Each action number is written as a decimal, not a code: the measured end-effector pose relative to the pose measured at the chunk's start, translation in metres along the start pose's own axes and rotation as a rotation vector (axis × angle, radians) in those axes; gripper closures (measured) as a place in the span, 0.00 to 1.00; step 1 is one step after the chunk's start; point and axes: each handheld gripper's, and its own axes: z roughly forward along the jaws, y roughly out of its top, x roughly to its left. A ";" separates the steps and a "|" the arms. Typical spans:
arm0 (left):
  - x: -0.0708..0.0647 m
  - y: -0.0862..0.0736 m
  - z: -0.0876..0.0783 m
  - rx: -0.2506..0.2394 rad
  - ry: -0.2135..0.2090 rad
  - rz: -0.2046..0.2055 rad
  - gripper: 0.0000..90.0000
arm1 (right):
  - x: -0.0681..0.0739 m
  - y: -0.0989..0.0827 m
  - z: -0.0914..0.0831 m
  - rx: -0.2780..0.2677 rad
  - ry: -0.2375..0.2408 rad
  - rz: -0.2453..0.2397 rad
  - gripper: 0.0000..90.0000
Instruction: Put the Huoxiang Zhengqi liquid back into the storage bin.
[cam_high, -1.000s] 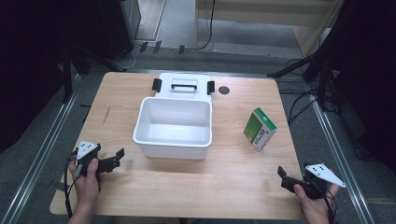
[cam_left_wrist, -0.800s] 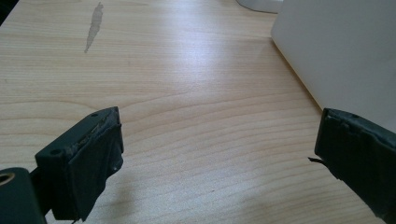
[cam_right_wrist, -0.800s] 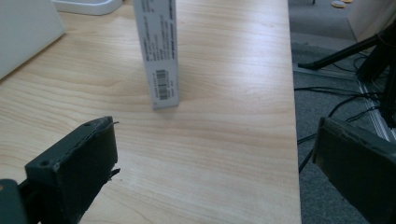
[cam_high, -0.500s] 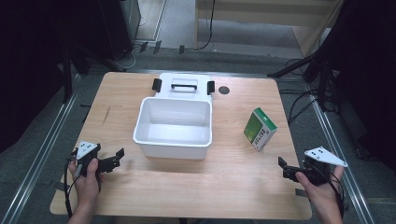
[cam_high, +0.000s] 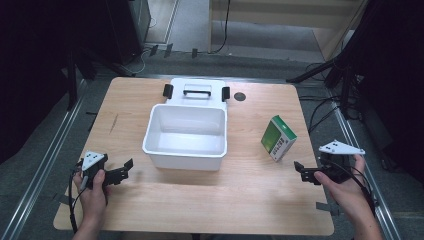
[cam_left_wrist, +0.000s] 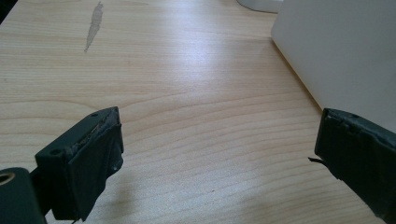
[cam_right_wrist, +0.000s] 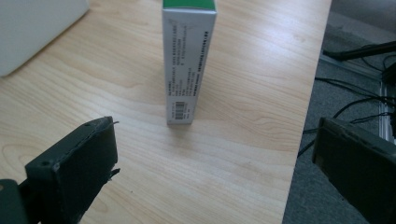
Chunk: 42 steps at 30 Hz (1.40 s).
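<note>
— Wooden table (cam_high: 250, 210), dark room, cables on the floor around it. What is the person setting up?

— By my reading, a pick-up. The right gripper (cam_high: 303, 173) points at the green-and-white carton (cam_high: 278, 137), which stands on edge just ahead of its jaws, near the table's edge. In the right gripper view the carton (cam_right_wrist: 188, 60) rises straight in front, between the lines of the two jaws, which stand wide apart and hold nothing.

— And the other hand?

— The left gripper (cam_high: 125, 170) waits low over the wood, jaws also spread and empty. The white bin (cam_high: 185, 150) sits ahead of them and off to one side; its wall (cam_left_wrist: 341, 56) runs past the far jaw in the left gripper view. The bin is open and looks bare inside, likely the carton's destination.

— Anything you can't make out?

— The carton's print is too small to read, and its top is cut off in the right gripper view. The white lid (cam_high: 197, 91) with a handle lies behind the bin, partly hidden by it.
</note>
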 end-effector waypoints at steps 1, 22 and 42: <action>0.000 0.000 0.000 0.000 0.000 0.000 0.02 | 0.002 0.007 0.001 0.045 0.009 -0.026 0.00; 0.001 0.000 0.000 0.007 -0.004 -0.003 0.02 | 0.011 0.062 0.021 0.367 0.012 -0.125 0.05; 0.001 0.001 0.001 0.001 -0.008 -0.011 0.02 | 0.019 0.112 0.045 0.587 0.021 -0.176 0.18</action>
